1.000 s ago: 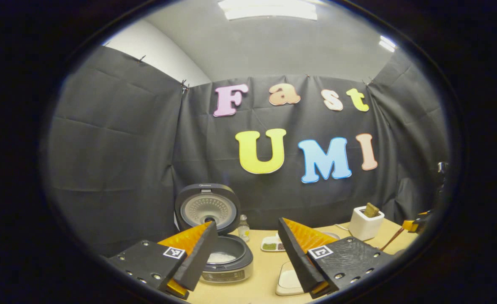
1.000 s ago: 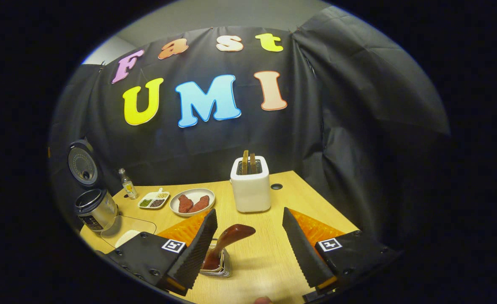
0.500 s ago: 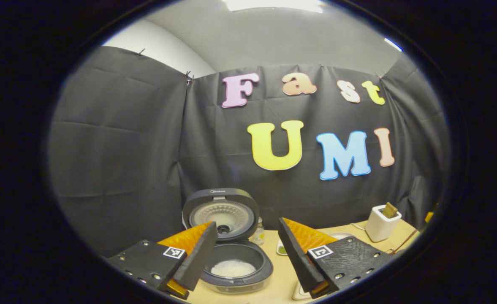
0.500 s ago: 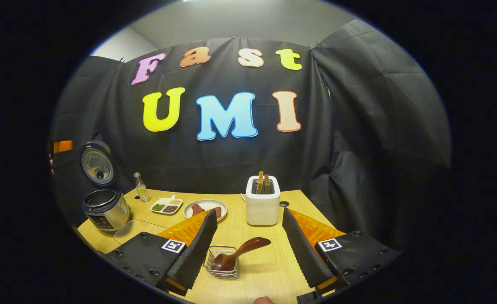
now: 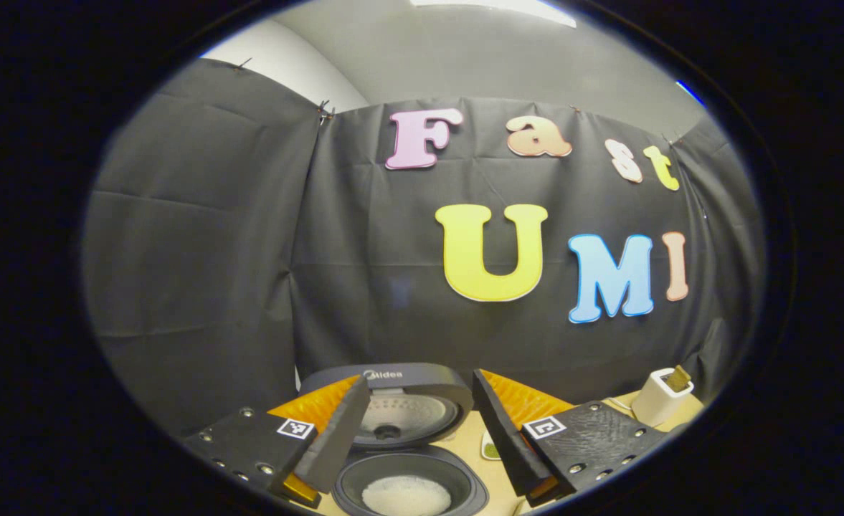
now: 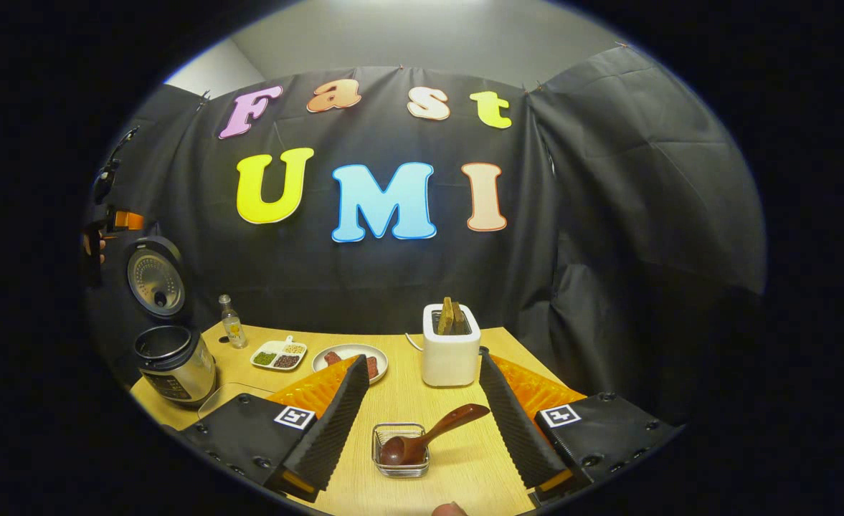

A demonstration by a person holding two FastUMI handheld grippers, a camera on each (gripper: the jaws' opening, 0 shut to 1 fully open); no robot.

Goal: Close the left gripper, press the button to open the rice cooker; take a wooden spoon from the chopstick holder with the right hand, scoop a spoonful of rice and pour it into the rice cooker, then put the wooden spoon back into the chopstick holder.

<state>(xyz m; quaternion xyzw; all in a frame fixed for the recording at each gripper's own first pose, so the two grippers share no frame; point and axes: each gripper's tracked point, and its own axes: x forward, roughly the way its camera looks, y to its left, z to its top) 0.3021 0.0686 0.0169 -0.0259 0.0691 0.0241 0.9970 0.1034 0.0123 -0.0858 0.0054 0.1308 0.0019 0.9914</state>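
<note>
Right tool (image 6: 422, 423) is held wide over the wood surface (image 6: 465, 459), spoon (image 6: 429, 441) parked in holder (image 6: 400, 450); left tool (image 5: 414, 437) wide too, cooker (image 5: 411, 487) open.

Left gripper (image 5: 416, 437) with fingers spread and empty, right gripper (image 6: 425, 423) likewise parted, holding nothing

On the table: one silver rice cooker with a raised black lid (image 6: 173, 365), one small clear bottle (image 6: 232, 322), one white divided dish of grains (image 6: 279, 355), one white round plate (image 6: 375, 356), one white toaster (image 6: 450, 347), one clear square holder (image 6: 400, 451), one dark wooden spoon (image 6: 432, 433).
</note>
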